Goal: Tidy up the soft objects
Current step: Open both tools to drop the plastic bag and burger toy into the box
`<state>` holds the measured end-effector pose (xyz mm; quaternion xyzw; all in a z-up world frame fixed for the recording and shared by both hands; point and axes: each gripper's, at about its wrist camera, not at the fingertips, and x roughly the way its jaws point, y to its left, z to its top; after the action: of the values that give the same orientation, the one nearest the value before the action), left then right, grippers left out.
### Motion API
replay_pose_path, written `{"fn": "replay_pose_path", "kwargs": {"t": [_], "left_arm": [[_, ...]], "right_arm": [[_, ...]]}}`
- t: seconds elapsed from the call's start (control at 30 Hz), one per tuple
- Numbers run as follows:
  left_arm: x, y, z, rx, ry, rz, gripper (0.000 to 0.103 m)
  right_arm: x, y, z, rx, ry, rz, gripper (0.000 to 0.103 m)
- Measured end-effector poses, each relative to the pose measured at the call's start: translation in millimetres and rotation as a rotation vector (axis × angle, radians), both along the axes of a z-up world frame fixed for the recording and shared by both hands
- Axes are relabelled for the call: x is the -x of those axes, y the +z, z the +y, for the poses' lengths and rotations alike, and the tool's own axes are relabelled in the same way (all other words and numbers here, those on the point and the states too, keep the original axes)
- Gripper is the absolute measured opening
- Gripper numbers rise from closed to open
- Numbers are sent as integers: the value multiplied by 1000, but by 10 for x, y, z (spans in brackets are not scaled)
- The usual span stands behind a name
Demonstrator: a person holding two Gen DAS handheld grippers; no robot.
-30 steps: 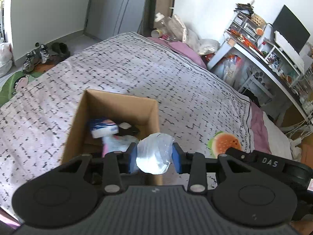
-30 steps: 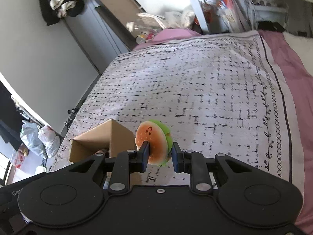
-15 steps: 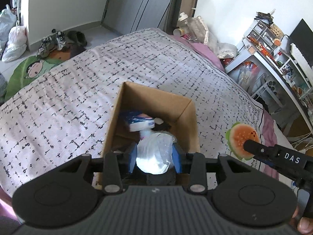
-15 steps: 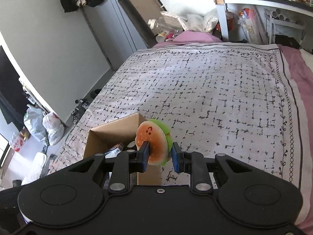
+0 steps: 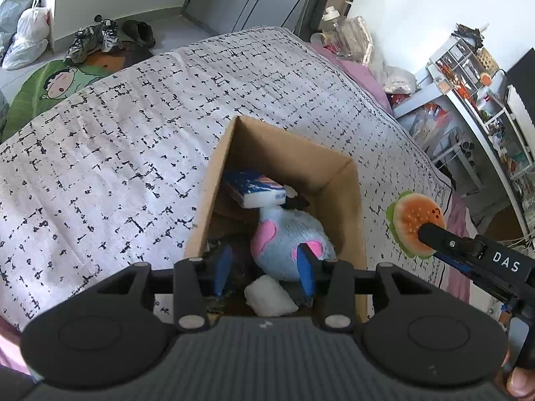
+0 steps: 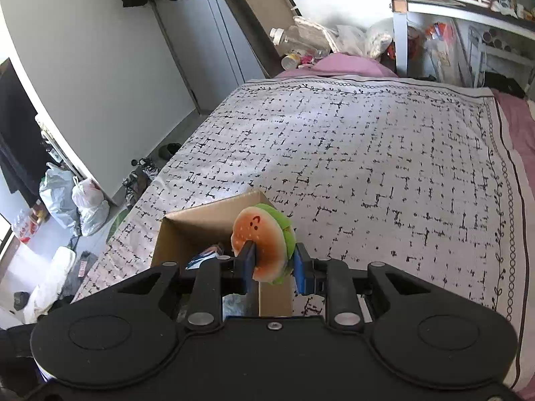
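Observation:
An open cardboard box (image 5: pixel 334 170) stands on the patterned bedspread (image 5: pixel 117 140). Inside lie a blue-and-pink plush toy (image 5: pixel 291 234), a blue-and-white pack (image 5: pixel 254 190) and a white soft bag (image 5: pixel 269 295). My left gripper (image 5: pixel 264 267) is open and empty above the box's near end, over the white bag. My right gripper (image 6: pixel 272 265) is shut on a hamburger plush (image 6: pixel 262 247), held just right of the box (image 6: pixel 200 227); the plush also shows in the left wrist view (image 5: pixel 416 227).
The bed's far end has a pink sheet (image 6: pixel 341 65) and clutter. A white desk with shelves (image 5: pixel 474 100) stands right of the bed. Shoes (image 5: pixel 97 38) and plastic bags (image 5: pixel 23 40) lie on the floor to the left.
My left gripper moved over the box, opened and let go of the white bag, which now lies inside. My right gripper brought the hamburger plush closer to the box.

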<state>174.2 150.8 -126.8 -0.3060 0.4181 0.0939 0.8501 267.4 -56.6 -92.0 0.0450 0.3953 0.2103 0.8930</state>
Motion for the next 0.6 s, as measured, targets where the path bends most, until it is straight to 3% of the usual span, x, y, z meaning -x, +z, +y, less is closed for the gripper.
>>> {"fn": "replay_pose_path", "kwargs": {"t": [0.6], "left_arm": [[-144, -152, 249, 26, -3, -13, 44]], "right_arm": [[-239, -201, 381, 28, 47, -18, 27]]}}
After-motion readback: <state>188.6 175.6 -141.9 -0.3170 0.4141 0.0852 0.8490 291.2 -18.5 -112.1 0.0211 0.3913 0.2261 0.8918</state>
